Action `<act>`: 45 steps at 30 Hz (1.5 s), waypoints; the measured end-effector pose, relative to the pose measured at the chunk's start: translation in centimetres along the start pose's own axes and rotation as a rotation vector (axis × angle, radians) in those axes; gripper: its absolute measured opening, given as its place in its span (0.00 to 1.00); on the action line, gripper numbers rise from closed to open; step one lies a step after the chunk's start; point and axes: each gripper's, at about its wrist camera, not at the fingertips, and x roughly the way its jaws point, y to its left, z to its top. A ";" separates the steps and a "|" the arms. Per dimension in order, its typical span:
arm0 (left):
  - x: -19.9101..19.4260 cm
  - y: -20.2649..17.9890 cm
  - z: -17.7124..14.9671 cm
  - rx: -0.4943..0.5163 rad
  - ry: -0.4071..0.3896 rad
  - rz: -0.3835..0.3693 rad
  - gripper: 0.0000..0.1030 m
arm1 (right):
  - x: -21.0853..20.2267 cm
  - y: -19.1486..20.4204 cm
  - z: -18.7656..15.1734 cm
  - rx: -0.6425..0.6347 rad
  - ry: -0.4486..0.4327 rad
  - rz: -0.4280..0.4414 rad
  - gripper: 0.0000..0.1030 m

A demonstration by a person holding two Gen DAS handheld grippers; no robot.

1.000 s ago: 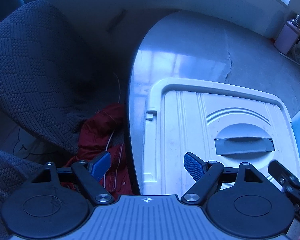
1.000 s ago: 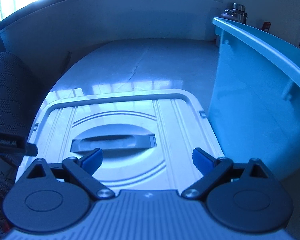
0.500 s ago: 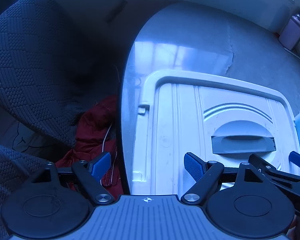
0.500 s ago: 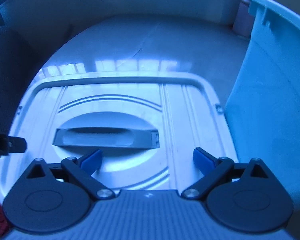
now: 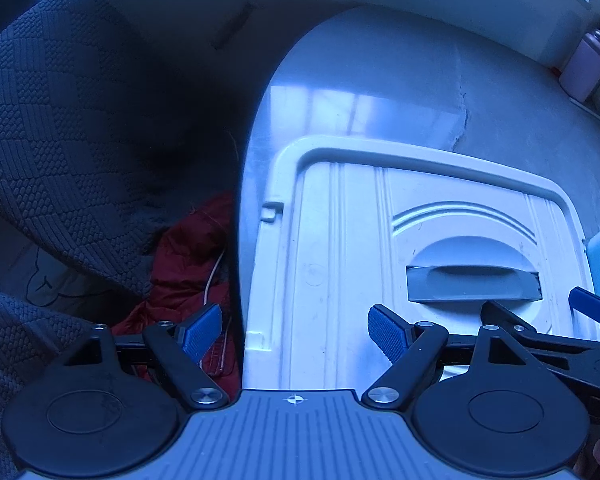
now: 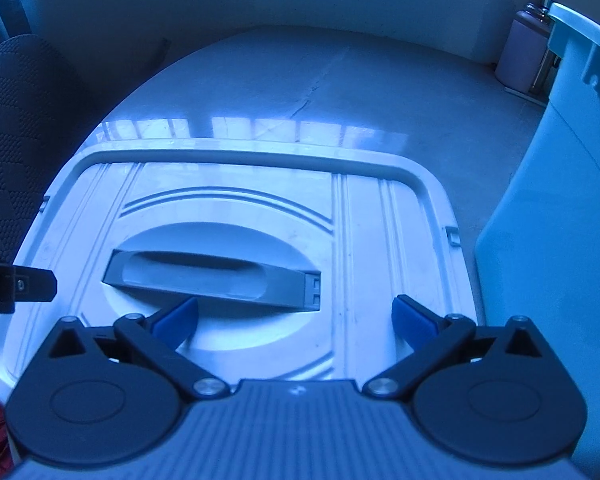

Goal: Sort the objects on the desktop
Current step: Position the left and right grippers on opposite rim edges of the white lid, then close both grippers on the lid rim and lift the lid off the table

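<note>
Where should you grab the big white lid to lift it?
Grab the grey handle in the middle of the lid. It is a raised bar lying flat across a hollow, so come from above with one finger on each long side. The rim is probably too wide.

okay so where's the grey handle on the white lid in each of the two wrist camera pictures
Left wrist view: the grey handle is at lower right, in the round recess of the white lid, just beyond the right gripper reaching in from the right.
Right wrist view: the grey handle is left of centre, just beyond the right gripper, whose jaws are opening.
Shared landmark: the pink bottle at upper right of both.
</note>
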 end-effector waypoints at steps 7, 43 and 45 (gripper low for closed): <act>0.1 2.6 -0.2 -0.025 0.024 0.051 0.80 | -1.0 2.2 -0.8 -0.050 -0.005 0.037 1.00; 2.3 13.1 -2.3 -0.248 0.068 -0.278 0.91 | -2.6 4.8 -1.4 -0.040 0.029 0.020 1.00; 3.1 14.0 -2.6 -0.289 0.082 -0.334 0.93 | -2.7 4.7 -1.5 -0.039 0.027 0.018 1.00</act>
